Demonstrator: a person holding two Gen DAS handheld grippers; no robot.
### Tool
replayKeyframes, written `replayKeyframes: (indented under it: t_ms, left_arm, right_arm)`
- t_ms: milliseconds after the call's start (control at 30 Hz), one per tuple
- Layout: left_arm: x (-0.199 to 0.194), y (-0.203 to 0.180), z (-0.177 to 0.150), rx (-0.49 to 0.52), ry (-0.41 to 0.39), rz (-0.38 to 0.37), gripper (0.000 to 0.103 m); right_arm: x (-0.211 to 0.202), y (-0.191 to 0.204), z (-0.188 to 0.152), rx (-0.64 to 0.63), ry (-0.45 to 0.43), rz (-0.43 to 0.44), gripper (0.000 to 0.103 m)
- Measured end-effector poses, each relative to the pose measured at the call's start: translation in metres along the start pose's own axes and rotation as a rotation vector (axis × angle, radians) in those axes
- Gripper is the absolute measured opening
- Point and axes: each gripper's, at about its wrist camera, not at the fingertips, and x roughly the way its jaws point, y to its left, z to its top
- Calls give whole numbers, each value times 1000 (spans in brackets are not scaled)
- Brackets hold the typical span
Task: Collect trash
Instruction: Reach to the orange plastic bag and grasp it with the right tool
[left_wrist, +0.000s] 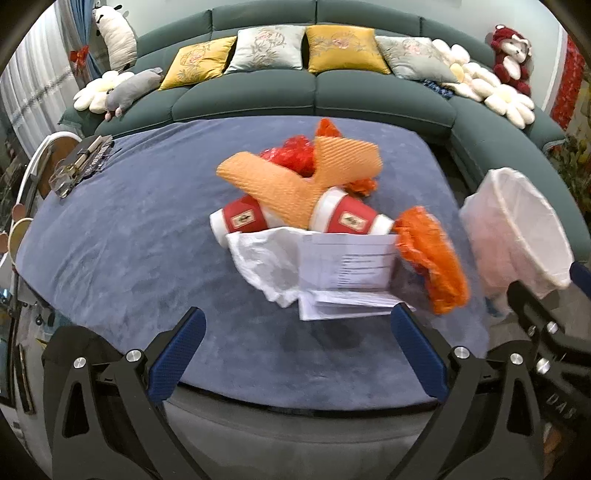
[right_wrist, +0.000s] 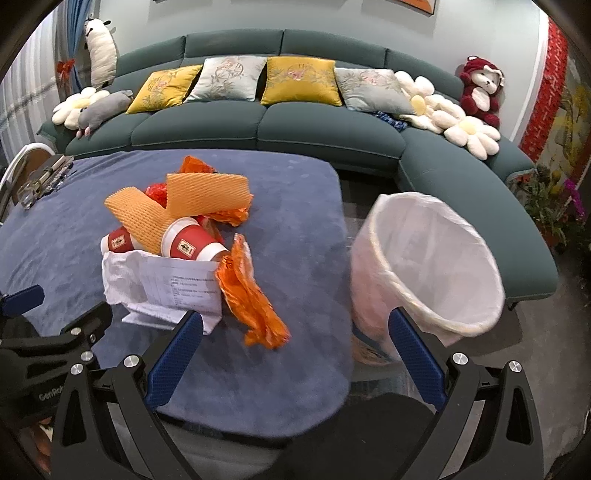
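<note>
A trash pile lies on the blue cloth-covered table (left_wrist: 110, 240) (right_wrist: 295, 206): two red paper cups (left_wrist: 347, 219) (right_wrist: 186, 247), orange foam netting (left_wrist: 295, 177) (right_wrist: 207, 192), printed white paper (left_wrist: 347, 266) (right_wrist: 184, 288), crumpled white tissue (left_wrist: 262, 258) and an orange plastic bag (left_wrist: 436, 258) (right_wrist: 251, 295). A white-lined bin (left_wrist: 517, 229) (right_wrist: 432, 258) stands off the table's right edge. My left gripper (left_wrist: 297, 317) is open just short of the paper, holding nothing. My right gripper (right_wrist: 295, 319) is open between the orange bag and the bin, also holding nothing.
A green sectional sofa (left_wrist: 314, 96) (right_wrist: 332, 129) with cushions and plush toys curves behind and to the right of the table. A glass ashtray and small items (left_wrist: 74, 170) (right_wrist: 40, 181) sit at the table's far left corner. Potted flowers (right_wrist: 557, 206) stand at far right.
</note>
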Motion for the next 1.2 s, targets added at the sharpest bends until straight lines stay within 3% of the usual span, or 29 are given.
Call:
replayKeyframes:
  t_ms: [233, 500, 700, 867, 933, 1200]
  left_arm:
    - [27, 26, 1, -90, 18, -13, 96]
    - [48, 31, 8, -46, 43, 8, 96]
    - [62, 35, 12, -80, 85, -51, 96]
    - [68, 28, 15, -67, 93, -79, 96]
    - [71, 24, 16, -64, 102, -92, 96]
    - [88, -2, 15, -15, 137, -111, 96]
  right_arm:
    - [33, 23, 12, -31, 11, 19, 94]
    - [76, 40, 18, -58, 74, 35, 84]
    - [99, 49, 12, -82, 124, 20, 61]
    - [104, 41, 9, -50, 151, 25, 23]
    - [101, 36, 10, -28, 143, 24, 15]
    - [79, 8, 12, 29, 112, 7, 14]
